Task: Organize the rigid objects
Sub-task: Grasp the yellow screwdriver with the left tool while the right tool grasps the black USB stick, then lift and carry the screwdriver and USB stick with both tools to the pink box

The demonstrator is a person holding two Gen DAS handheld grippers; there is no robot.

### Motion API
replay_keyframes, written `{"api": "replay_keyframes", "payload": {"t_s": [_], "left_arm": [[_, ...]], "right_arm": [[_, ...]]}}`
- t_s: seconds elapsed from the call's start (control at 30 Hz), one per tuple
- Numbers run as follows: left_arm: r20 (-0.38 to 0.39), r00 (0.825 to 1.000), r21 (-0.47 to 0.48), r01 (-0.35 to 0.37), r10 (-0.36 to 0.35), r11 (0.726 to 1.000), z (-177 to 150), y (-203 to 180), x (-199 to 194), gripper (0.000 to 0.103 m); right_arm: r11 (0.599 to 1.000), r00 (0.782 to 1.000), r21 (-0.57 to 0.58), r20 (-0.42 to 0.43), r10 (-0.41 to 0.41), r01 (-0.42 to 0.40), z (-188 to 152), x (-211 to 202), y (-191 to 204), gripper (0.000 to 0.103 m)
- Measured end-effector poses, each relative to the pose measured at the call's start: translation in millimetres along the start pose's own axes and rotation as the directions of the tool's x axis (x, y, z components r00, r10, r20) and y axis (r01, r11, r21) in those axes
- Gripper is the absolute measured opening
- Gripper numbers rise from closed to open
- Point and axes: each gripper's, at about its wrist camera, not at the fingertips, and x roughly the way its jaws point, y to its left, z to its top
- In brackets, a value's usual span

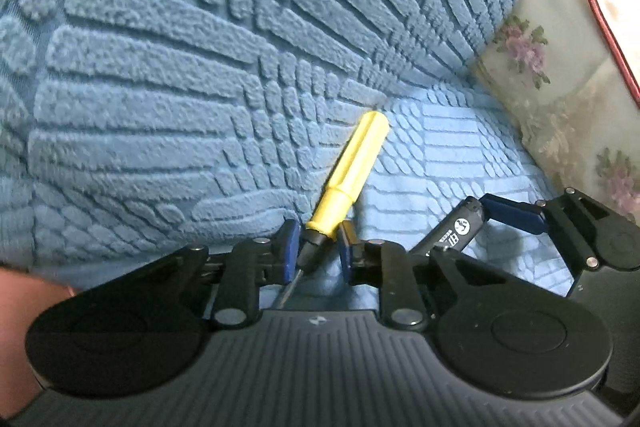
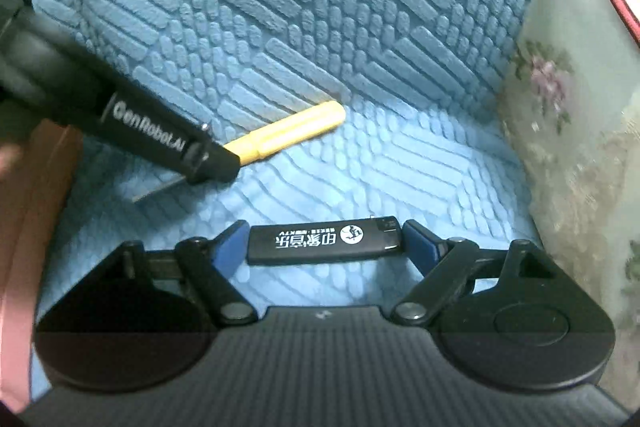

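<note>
Blue textured sofa cover point(image 2: 320, 27) fills both views, floral cushion point(image 2: 568, 131) at right. Left gripper point(image 1: 319, 247) is narrowed around the yellow screwdriver point(image 1: 348, 171) at its black collar; pads look to be touching it, hard to confirm. Handle points away toward the backrest, lying on the seat. Right gripper point(image 2: 324, 243) spans the black lighter point(image 2: 324, 241) lengthwise, one blue pad at each end, jaws wide. The lighter lies crosswise, just beside the screwdriver.

Both wrist cameras looked forward and down, close above the blue sofa cover point(image 1: 160, 87). Both views shared the yellow screwdriver point(image 1: 352, 171) and floral cushion point(image 2: 568, 131).
</note>
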Motion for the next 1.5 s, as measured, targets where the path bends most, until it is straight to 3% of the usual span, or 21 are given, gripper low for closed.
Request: {"api": "replay_keyframes", "payload": {"t_s": [0.23,0.5,1.07,1.2,1.33,1.5], "left_arm": [[0.017,0.999,-0.11,-0.032,0.034,0.993,-23,-21,-17,0.022],[0.029,0.996,-0.208,-0.072,0.08,0.976,-67,-33,-44,0.021],[0.081,0.988,-0.386,-0.094,0.135,0.918,-193,-88,-91,0.022],[0.086,0.989,-0.44,-0.073,0.123,0.895,-227,-100,-95,0.022],[0.086,0.99,-0.448,-0.064,0.114,0.892,-251,-112,-93,0.022],[0.099,0.986,-0.445,-0.074,0.131,0.893,-256,-117,-92,0.022]], "right_arm": [[1.0,0.999,-0.002,-0.027,0.025,-0.025,-10,-25,-15,0.085],[0.997,0.995,0.047,-0.085,0.059,-0.055,-48,-67,-27,0.085],[0.994,0.994,0.079,-0.082,0.076,-0.069,-89,-156,-36,0.085],[0.994,0.993,0.071,-0.086,0.084,-0.078,-104,-164,-40,0.085],[0.995,0.991,0.049,-0.096,0.092,-0.088,-118,-163,-40,0.085],[0.995,0.989,0.062,-0.116,0.089,-0.082,-127,-153,-46,0.085]]}}
